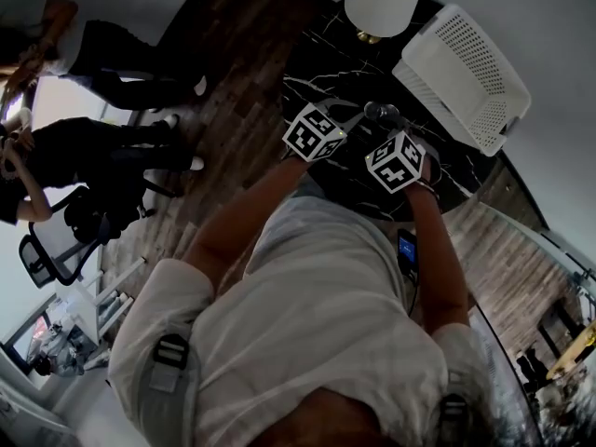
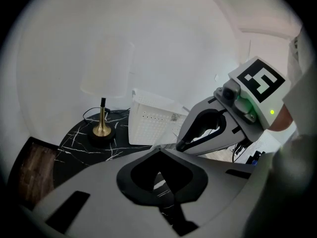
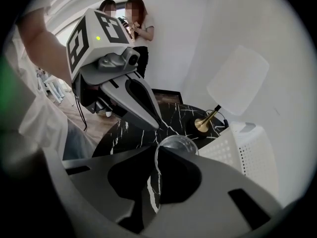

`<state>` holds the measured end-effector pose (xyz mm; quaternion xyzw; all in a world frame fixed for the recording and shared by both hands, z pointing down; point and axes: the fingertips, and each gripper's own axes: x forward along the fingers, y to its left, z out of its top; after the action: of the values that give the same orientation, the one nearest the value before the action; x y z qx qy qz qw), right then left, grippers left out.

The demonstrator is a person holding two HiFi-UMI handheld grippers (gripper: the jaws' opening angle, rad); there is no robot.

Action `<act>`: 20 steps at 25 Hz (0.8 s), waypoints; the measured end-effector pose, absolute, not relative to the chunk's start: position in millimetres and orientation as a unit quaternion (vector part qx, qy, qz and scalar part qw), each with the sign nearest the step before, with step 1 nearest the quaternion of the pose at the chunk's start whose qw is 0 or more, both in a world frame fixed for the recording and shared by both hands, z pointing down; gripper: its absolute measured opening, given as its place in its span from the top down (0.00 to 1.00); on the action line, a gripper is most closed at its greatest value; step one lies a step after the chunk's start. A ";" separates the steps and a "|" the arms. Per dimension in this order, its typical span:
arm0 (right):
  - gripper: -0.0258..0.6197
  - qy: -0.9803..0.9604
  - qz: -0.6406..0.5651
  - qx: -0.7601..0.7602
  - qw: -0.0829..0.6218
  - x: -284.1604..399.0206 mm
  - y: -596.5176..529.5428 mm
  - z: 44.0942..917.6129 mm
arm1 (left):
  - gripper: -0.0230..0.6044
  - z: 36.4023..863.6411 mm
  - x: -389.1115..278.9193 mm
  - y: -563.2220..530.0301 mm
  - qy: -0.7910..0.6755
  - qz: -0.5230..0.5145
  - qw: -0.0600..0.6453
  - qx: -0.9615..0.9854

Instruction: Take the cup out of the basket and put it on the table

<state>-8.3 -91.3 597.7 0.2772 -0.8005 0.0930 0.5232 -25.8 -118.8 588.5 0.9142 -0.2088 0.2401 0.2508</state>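
Right tongs (image 3: pixel 157 151) pinch the clear cup (image 3: pixel 179 145) by its thin rim, out of the white basket (image 3: pixel 247 157), over the black worktop (image 3: pixel 124 129). Left tongs (image 2: pixel 159 151) are closed, empty. Such a small grip might let it slip and tip.

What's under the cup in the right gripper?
Black marble table shows below the clear cup, pinched by its wall in the right gripper. The jaws cover its base, so contact with the table can't be told.
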 end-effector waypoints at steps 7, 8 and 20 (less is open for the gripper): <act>0.92 -0.785 0.109 0.267 0.548 -3.8 -89.7 633.1 | 0.95 623.2 -26.3 -115.8 -0.189 0.262 0.262 0.909; 0.92 -0.784 0.111 0.266 0.550 -3.4 -89.6 636.9 | 0.95 627.7 -25.7 -115.5 -0.187 0.265 0.264 0.908; 0.92 -0.772 0.125 0.248 0.572 -0.2 -83.8 669.1 | 0.95 658.0 -14.4 -108.1 -0.158 0.286 0.279 0.903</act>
<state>-0.2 -83.8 669.1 0.2484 -0.7717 0.1249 0.5720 -14.4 -108.1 658.0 0.9028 -0.1584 0.2861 0.2794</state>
